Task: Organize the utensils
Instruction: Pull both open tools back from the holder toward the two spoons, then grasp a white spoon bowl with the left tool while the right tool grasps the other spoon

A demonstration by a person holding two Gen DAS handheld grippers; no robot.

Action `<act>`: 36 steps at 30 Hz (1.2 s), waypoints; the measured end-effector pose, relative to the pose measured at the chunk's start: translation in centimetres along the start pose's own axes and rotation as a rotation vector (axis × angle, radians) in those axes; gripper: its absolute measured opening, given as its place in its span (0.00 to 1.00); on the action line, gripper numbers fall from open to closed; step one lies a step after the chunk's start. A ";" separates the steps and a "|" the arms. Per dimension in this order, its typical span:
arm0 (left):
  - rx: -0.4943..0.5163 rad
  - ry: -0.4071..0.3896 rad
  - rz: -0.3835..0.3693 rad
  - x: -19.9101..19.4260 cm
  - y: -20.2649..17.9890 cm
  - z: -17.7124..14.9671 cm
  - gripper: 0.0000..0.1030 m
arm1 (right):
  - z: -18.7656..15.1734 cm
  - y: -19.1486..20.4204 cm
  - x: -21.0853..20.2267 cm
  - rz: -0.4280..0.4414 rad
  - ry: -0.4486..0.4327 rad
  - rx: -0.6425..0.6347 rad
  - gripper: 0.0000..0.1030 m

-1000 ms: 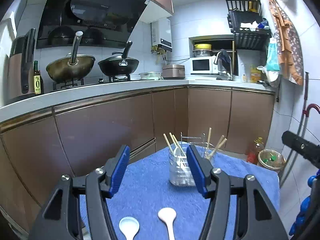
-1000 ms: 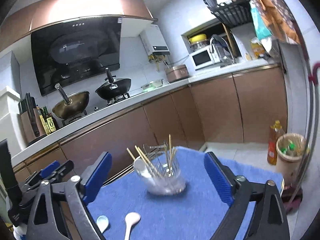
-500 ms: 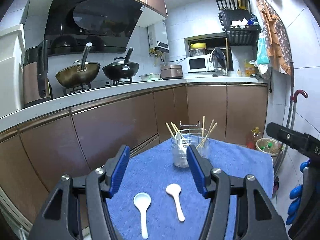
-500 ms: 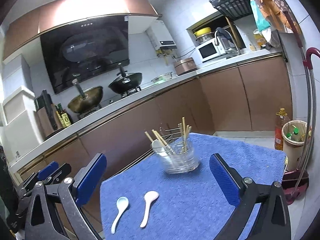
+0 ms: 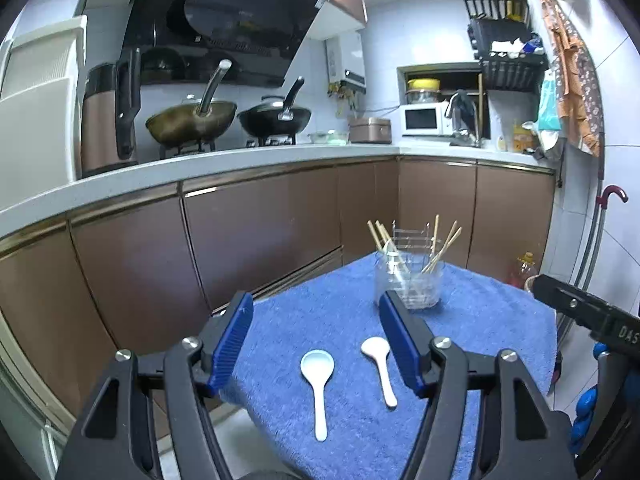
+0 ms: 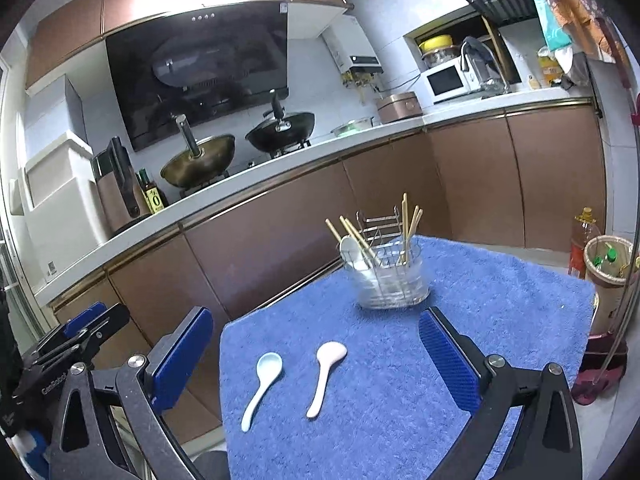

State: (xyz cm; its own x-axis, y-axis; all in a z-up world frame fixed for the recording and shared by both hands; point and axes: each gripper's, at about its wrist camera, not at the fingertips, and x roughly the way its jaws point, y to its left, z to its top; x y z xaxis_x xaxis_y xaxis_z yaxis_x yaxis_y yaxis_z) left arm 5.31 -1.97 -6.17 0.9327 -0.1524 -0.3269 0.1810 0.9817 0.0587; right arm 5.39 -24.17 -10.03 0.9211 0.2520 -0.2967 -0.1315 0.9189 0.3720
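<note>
Two spoons (image 5: pixel 319 384) (image 6: pixel 326 374) on the towel (image 6: pixel 500 320) between each tool's (image 5: pixel 316 344) (image 6: pixel 316 356) spread fingers.

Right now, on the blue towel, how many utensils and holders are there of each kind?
Loose spoons lying on the towel: 2, a pale blue spoon and a pinkish white spoon.
Spoons standing in the clear holder: 1, a white spoon.
Clear holders: 1.
Wire racks behind it: 1, the wire rack.
Chopsticks: several, exact count unclear.
Total apart from chopsticks: 5.

Your left gripper (image 5: pixel 316 340) hangs wide apart above two white spoons (image 5: pixel 318 384); the glass holder (image 5: pixel 410 284) seems to hold chopsticks.
</note>
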 end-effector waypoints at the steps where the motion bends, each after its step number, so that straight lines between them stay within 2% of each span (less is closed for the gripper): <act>1: -0.005 0.013 0.002 0.2 0.0 -0.2 0.62 | -0.1 -0.2 0.0 0.002 0.006 0.005 1.00; 11: -0.032 0.100 0.006 2.4 0.0 -1.9 0.62 | -1.5 -2.4 1.2 0.007 0.095 0.051 1.00; 18: -0.096 0.205 0.016 6.3 3.5 -4.2 0.62 | -2.6 -3.7 3.7 -0.024 0.165 0.065 1.00; 24: -0.218 0.337 -0.060 10.8 7.3 -6.9 0.62 | -3.7 -5.3 6.7 -0.012 0.256 0.087 1.00; 29: -0.203 0.408 -0.130 13.7 6.7 -8.7 0.62 | -4.7 -6.7 9.5 0.003 0.325 0.121 1.00; 32: -0.208 0.455 -0.180 15.8 6.4 -9.4 0.61 | -5.4 -7.1 11.4 0.034 0.378 0.128 0.93; 34: -0.219 0.485 -0.223 17.5 6.5 -9.8 0.61 | -5.8 -7.3 12.2 0.060 0.406 0.131 0.82; 36: -0.233 0.515 -0.255 19.1 6.8 -9.9 0.61 | -6.2 -7.5 12.9 0.077 0.431 0.130 0.79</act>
State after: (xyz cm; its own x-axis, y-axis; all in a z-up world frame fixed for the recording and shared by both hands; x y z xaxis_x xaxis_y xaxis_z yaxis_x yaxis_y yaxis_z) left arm 21.26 2.92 -21.37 0.5883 -0.3677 -0.7202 0.2508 0.9297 -0.2698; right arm 16.03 -25.90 -22.07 0.6705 0.4466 -0.5924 -0.1215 0.8538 0.5061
